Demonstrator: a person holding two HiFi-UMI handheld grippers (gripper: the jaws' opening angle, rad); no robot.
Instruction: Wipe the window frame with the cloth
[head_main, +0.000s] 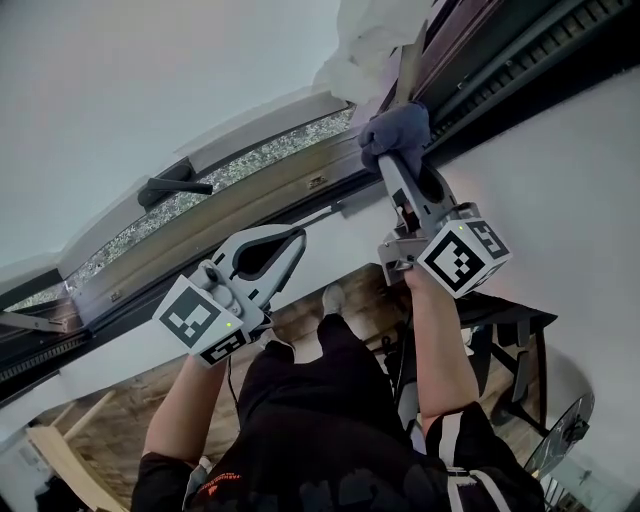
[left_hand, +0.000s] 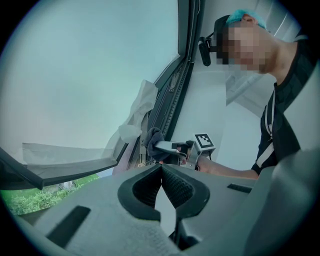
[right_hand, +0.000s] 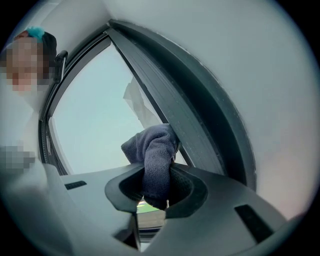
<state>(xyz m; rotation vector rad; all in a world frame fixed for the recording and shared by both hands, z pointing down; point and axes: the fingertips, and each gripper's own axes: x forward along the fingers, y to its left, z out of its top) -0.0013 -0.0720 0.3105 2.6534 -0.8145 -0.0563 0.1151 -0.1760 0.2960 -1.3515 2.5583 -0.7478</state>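
A grey-blue cloth (head_main: 398, 131) is bunched in my right gripper (head_main: 392, 160), which is shut on it and presses it against the dark window frame (head_main: 470, 95) at the upper right. In the right gripper view the cloth (right_hand: 155, 155) sticks out from between the jaws and touches the frame's slanted dark rail (right_hand: 175, 95). My left gripper (head_main: 297, 237) hangs lower at the centre left, shut with nothing in it, a little below the frame. From the left gripper view the cloth (left_hand: 152, 140) and the right gripper (left_hand: 159, 147) show ahead at the frame.
A black window handle (head_main: 172, 186) sits on the frame to the left. Crumpled white plastic sheeting (head_main: 370, 35) hangs at the top by the cloth. Below are a wooden floor (head_main: 300, 320), a dark table (head_main: 515, 320) at the right and a white wall (head_main: 560, 200).
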